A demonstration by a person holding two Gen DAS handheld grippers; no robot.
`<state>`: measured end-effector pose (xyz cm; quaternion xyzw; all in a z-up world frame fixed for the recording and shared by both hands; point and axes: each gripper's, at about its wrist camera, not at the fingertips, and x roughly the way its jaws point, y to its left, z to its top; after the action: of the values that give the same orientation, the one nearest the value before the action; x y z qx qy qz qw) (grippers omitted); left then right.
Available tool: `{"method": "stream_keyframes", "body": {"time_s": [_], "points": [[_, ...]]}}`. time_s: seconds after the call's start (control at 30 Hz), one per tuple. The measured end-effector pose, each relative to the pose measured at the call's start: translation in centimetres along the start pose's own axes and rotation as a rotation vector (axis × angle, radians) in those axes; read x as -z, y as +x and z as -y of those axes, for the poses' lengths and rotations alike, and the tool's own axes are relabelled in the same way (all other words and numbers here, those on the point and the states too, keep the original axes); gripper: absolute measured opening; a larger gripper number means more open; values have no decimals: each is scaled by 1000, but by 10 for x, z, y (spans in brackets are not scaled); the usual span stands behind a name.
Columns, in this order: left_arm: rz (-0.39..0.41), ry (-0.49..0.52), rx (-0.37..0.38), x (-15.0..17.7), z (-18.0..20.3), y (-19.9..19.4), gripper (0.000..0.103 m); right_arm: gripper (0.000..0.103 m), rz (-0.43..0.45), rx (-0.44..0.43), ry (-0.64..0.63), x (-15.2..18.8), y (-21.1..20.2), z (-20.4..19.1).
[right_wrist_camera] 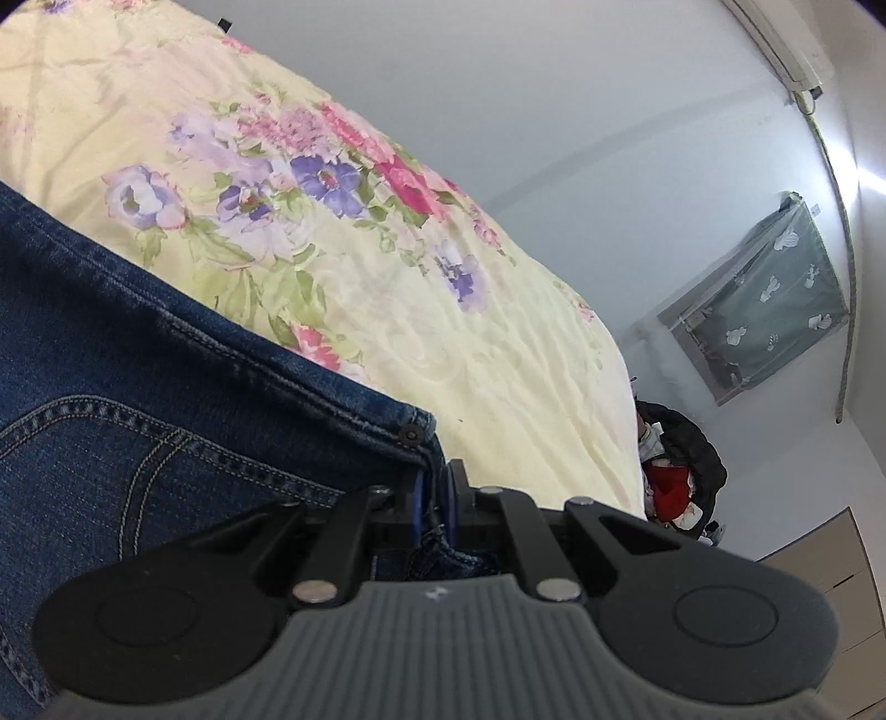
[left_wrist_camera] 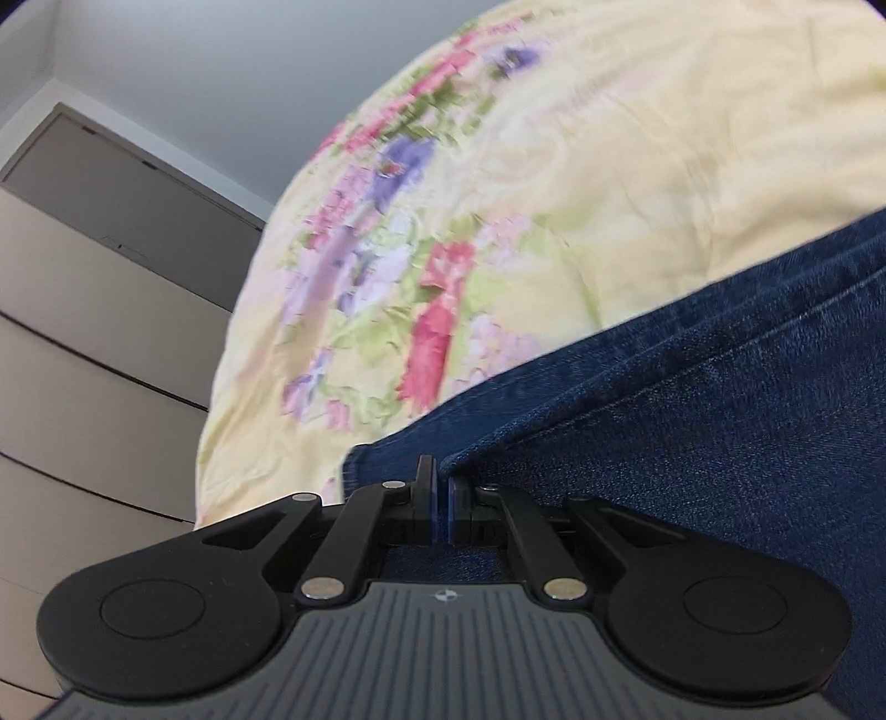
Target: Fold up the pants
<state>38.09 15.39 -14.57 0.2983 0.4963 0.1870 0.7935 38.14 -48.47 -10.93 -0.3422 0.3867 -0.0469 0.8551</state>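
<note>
Dark blue denim pants (left_wrist_camera: 692,399) stretch from my left gripper (left_wrist_camera: 440,484) out to the right edge of the left wrist view, over a pale yellow floral bedspread (left_wrist_camera: 581,166). That gripper is shut on a corner of the pants. In the right wrist view the pants (right_wrist_camera: 138,387) fill the lower left, showing a stitched back pocket and a rivet (right_wrist_camera: 411,433) at the waistband corner. My right gripper (right_wrist_camera: 437,493) is shut on that corner, with denim bunched between its fingers.
A grey chest of drawers (left_wrist_camera: 99,332) stands left of the bed. Beyond the bed's far corner lie a dark bundle with red cloth (right_wrist_camera: 678,471), a patterned grey-green fabric cabinet (right_wrist_camera: 769,310) and a wooden cabinet (right_wrist_camera: 841,565). An air conditioner (right_wrist_camera: 786,39) hangs on the wall.
</note>
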Motion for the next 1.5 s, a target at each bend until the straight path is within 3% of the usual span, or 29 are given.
{"method": "stream_keyframes", "body": {"time_s": [0.23, 0.47, 0.6, 0.7, 0.9, 0.93, 1.0, 1.07, 1.13, 1.3, 1.5], "points": [[6, 27, 13, 8, 14, 17, 3, 1, -68, -35, -22, 2, 46, -23], [58, -26, -2, 7, -6, -2, 4, 1, 9, -6, 13, 1, 28, -13], [52, -50, -15, -3, -10, 0, 4, 1, 7, 1, 12, -9, 33, -17], [33, -13, -14, -7, -1, 9, 3, 1, -21, -6, 11, -11, 45, -22], [31, -22, -12, -2, 2, 19, 16, 5, -39, -26, 37, -11, 52, -21], [34, -17, -18, -2, 1, 18, 20, 6, -40, -26, 36, -11, 52, -21], [44, -6, -36, -1, -2, 14, 34, 21, -49, -4, 30, -12, 51, -20], [77, -15, -40, 0, -12, 4, 57, 49, -44, 41, 44, -15, 45, -15], [106, -51, -32, 0, -29, -7, 61, 60, -23, 54, 90, -18, 34, -7], [138, -159, 11, 11, -81, -25, 63, 63, 14, 20, 153, -28, -3, -5], [127, -456, 231, 60, -143, -15, 63, 64, 38, -99, 158, -25, -45, -42]]}}
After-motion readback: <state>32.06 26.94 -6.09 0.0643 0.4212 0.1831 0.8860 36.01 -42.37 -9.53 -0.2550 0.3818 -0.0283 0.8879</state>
